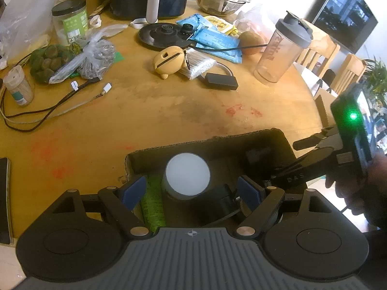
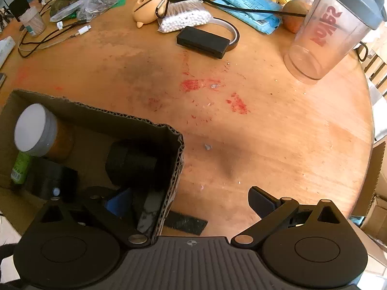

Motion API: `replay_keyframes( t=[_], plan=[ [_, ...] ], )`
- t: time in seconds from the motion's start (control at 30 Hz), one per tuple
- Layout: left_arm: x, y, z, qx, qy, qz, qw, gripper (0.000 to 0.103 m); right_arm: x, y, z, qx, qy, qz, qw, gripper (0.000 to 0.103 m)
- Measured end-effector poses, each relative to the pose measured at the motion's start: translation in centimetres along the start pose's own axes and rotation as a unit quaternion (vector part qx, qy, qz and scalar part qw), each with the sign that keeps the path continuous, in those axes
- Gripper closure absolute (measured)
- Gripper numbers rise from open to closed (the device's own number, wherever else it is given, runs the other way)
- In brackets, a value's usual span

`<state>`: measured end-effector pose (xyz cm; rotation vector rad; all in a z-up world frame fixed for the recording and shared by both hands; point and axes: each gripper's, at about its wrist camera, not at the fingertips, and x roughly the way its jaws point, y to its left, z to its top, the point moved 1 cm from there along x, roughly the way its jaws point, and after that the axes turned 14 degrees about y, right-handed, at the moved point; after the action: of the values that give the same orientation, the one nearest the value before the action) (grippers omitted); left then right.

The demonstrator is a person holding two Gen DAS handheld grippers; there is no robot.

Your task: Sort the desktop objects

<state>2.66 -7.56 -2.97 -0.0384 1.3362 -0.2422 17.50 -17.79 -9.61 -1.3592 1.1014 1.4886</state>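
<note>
- Brown cardboard box [image 2: 96, 118] at desk's [image 2: 266, 125] near edge holds white-lidded amber jar [image 2: 36, 128], green tube [image 2: 20, 166], black cylinder [image 2: 130, 164].
- Left tongs [image 1: 192, 191] spread wide above jar, empty.
- Right tongs [image 2: 193, 203] wide apart, straddling box's right wall, empty.
- Next target likely flat black rectangular case [image 2: 203, 41] beyond box: lift clear of wall first, grip across its narrow width.

Bare table [image 2: 278, 133] centre — clutter behind, cardboard box [image 2: 174, 145] left

On the table: 1 cardboard box [image 1: 241, 140]; inside it, 1 white-lidded jar [image 1: 187, 174], 1 green tube [image 1: 152, 205], 1 black cylinder [image 2: 130, 164]; beyond, 1 shaker bottle [image 1: 278, 53], 1 black case [image 1: 221, 81], 2 blue packets [image 1: 212, 38]; 2 grippers [image 1: 191, 191] in play.
</note>
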Motion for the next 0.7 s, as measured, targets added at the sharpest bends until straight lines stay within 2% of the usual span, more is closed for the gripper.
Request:
replay_keyframes(
  t=[0.23, 0.5, 0.7],
  plan=[
    [-0.1, 0.1, -0.1, -0.004, -0.001, 0.002, 1.0, 0.02, -0.6, 0.3, -0.1, -0.009, -0.003, 0.008, 1.0, 0.002],
    [-0.3, 0.0, -0.1, -0.008, -0.005, 0.004, 0.9999, 0.02, -2.7, -0.9, -0.3, 0.012, -0.04, 0.015, 0.999, 0.001],
    [-0.4, -0.1, -0.1, -0.009, -0.006, 0.006, 0.9999, 0.02, -2.2, -1.5, 0.3, 0.025, -0.041, 0.011, 0.999, 0.001]
  ],
)
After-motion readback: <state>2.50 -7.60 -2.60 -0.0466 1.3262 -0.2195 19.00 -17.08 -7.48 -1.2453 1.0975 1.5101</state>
